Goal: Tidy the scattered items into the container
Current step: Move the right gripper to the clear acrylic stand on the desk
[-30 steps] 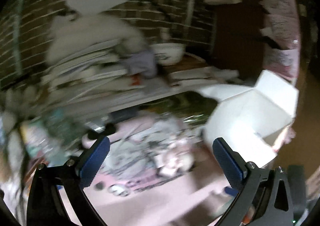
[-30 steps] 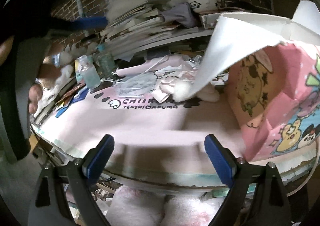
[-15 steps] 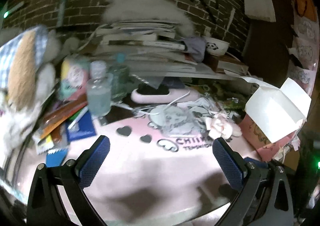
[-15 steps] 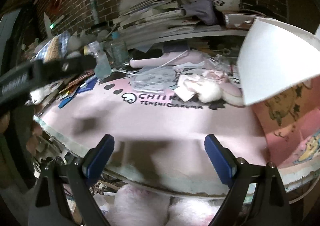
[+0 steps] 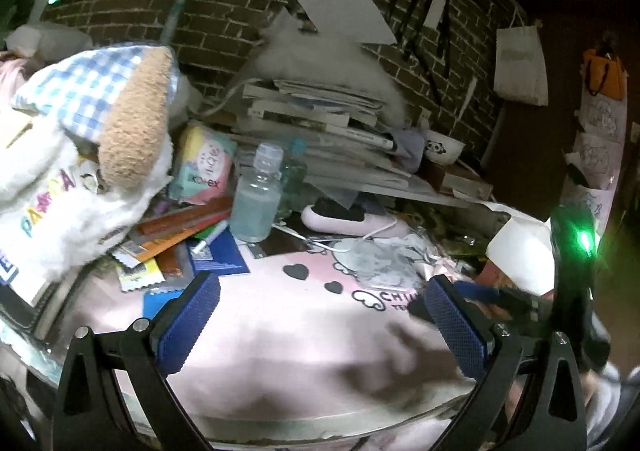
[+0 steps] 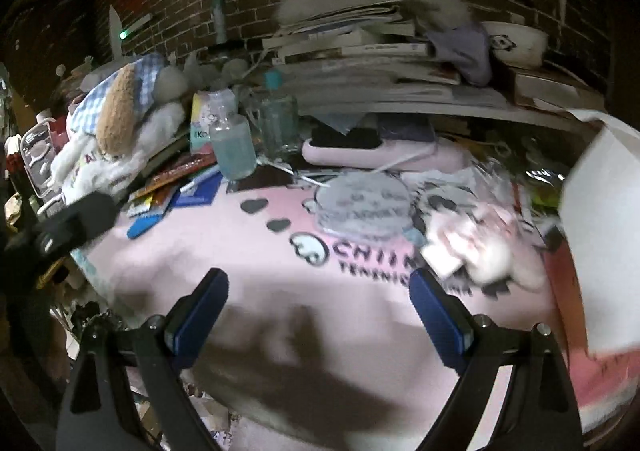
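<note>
A pink and white cardboard box stands at the right of the desk, seen in the left wrist view [image 5: 520, 255] and the right wrist view [image 6: 600, 235]. Scattered items lie on the pink mat [image 5: 288, 315]: a clear bottle [image 5: 256, 203], a blue booklet [image 5: 218, 255], packets [image 5: 140, 271], a grey round card [image 6: 364, 207] and a white fluffy item [image 6: 476, 247]. My left gripper [image 5: 320, 323] is open and empty above the mat's front. My right gripper [image 6: 318, 315] is open and empty; it also shows in the left wrist view [image 5: 480, 293] beside the box.
A plush dog in a checked cap [image 5: 100, 139] sits at the left. A stack of books and papers [image 5: 328, 139] with a panda bowl [image 5: 442, 151] lines the brick wall. A pink device [image 5: 348, 219] with a white cable lies behind the mat.
Both grippers have swung left and pulled back. The left view now takes in the plush dog and the desk's left side. The box has slid toward the right edge of both views.
</note>
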Tool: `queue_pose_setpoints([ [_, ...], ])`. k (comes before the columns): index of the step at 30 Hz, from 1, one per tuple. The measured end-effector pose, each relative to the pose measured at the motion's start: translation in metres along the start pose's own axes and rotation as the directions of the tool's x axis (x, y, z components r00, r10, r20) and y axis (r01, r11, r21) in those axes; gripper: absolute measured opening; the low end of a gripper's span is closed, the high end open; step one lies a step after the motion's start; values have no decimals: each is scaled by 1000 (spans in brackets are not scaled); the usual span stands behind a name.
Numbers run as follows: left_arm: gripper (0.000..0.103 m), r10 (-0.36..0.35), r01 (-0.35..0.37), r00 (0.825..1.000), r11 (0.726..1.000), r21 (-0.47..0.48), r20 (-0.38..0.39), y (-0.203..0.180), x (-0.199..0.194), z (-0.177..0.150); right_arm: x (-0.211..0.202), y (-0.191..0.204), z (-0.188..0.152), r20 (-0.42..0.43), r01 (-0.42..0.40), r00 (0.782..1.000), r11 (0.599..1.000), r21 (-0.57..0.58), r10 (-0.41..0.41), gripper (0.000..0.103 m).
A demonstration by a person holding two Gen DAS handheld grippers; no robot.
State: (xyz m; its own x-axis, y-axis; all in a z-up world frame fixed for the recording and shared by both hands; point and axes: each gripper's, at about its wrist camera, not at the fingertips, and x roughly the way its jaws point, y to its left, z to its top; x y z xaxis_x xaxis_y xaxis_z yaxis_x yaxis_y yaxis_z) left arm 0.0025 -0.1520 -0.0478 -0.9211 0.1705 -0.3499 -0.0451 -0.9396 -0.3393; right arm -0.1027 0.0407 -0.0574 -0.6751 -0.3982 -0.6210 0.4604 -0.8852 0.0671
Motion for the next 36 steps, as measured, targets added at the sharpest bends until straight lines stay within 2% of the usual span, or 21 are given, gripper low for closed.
queue_pose_setpoints([
  [8,103,-42,42,999,999,9,-18,5,13,-8,29,-11,31,-22,54,998,996,68,-53,90],
  [13,103,-73,73,997,997,17,-22,4,18,-11,52,-15,41,-79,103,992,993,57,-99,88],
  [17,103,-79,80,997,997,18,-25,4,21,-13,71,-21,45,-136,122,984,990,65,-113,75],
  [30,103,-87,87,995,996,10,-39,5,28,-16,115,-29,56,-223,171,962,984,54,-156,75],
  [36,103,-82,82,996,997,7,-40,5,27,-17,109,-29,51,-220,164,964,985,49,-150,72],
])
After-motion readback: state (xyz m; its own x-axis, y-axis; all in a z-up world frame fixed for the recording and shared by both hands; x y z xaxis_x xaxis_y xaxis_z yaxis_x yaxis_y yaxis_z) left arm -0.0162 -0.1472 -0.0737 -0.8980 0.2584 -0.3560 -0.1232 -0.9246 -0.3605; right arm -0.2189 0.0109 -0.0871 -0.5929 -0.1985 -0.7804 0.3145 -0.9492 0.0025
